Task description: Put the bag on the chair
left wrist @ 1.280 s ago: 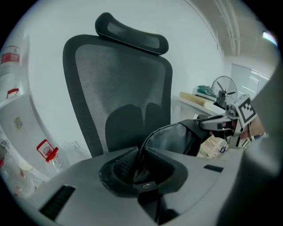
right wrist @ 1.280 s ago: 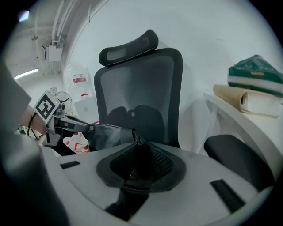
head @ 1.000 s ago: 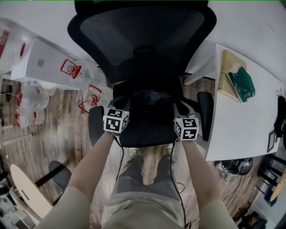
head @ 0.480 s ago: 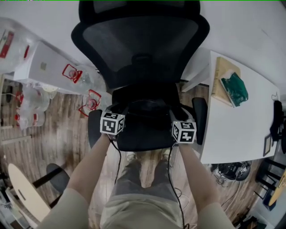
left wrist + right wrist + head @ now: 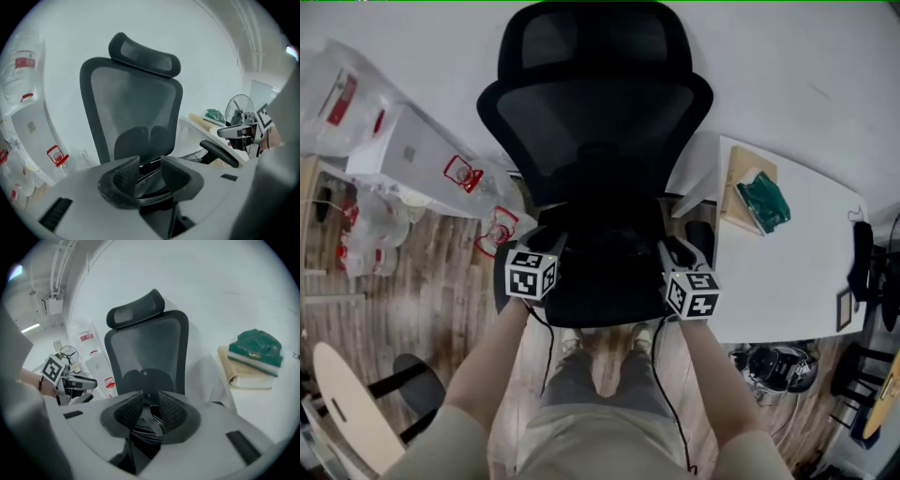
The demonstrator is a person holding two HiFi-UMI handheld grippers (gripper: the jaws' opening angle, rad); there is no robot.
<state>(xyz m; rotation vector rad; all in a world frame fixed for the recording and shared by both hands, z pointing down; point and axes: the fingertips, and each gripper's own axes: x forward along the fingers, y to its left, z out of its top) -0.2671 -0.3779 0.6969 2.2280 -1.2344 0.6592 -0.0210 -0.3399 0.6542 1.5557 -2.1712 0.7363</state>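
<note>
wood floor (image 5: 422, 291) lay under a black chair (image 5: 595, 122) that stood beside a white table (image 5: 787, 272). the black bag (image 5: 605, 251) sat on the seat of the chair, in front of both hands. the left gripper (image 5: 150, 164) had just been opening, and its jaws stood wide apart with nothing in them. the right gripper (image 5: 151, 401) had just been closing a bit, about half open, and held nothing too. the job looked done, with only pulling the hands away left.
</note>
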